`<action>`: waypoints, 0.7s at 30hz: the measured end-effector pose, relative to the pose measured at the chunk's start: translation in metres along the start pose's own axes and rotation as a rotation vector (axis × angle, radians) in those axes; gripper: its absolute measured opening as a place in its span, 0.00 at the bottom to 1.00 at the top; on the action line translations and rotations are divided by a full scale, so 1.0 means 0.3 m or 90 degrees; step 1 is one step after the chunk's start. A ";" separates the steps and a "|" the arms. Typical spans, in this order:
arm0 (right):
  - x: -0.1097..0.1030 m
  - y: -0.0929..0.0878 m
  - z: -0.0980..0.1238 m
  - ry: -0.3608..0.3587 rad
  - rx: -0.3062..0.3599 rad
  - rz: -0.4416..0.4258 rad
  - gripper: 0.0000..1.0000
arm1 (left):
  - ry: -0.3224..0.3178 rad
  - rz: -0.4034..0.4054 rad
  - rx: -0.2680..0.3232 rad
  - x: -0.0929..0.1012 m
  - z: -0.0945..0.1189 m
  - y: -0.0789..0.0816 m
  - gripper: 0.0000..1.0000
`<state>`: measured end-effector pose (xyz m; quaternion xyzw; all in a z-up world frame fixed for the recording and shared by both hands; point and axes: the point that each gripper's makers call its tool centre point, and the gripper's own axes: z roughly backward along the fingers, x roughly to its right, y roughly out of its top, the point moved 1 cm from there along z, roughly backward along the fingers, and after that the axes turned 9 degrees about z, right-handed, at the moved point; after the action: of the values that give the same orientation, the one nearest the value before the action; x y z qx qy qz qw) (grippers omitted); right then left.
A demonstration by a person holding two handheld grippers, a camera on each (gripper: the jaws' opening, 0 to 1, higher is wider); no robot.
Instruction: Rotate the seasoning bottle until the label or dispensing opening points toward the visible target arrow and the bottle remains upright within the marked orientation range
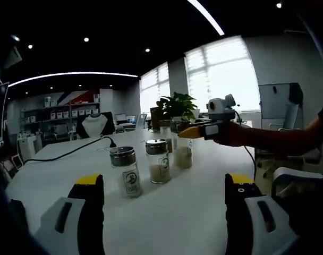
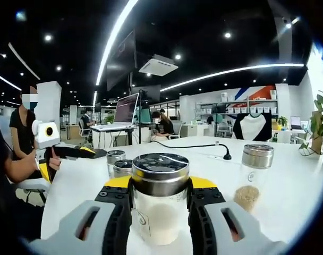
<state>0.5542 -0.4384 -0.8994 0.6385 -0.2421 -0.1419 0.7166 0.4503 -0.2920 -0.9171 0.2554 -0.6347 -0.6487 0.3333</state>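
right gripper (image 2: pixel 160 204) has its jaws clamped either side of the seasoning bottle (image 2: pixel 160 199), bottom centre of its view, bottle upright between them; left gripper (image 1: pixel 164 199) sits back, jaws wide apart, holding nothing; so right's clearly closer for the twist

Left gripper view low over the white bench (image 1: pixel 193 212), facing the windows, jars at mid-distance, right gripper view from the opposite side, close against one jar (image 2: pixel 160 199), both sharing bench and jars
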 end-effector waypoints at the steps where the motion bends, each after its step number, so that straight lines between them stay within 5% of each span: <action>1: 0.000 0.000 0.000 0.000 0.000 0.000 0.38 | 0.001 0.005 0.001 -0.003 0.000 -0.001 1.00; 19: 0.006 0.000 0.005 -0.001 0.018 -0.003 0.38 | 0.001 0.014 -0.007 0.003 -0.015 -0.019 1.00; 21: 0.019 -0.005 0.011 -0.014 0.023 -0.006 0.46 | 0.001 0.026 -0.003 -0.004 -0.011 -0.015 1.00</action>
<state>0.5574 -0.4444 -0.8998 0.6509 -0.2494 -0.1480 0.7016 0.4531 -0.2934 -0.9219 0.2424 -0.6377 -0.6433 0.3475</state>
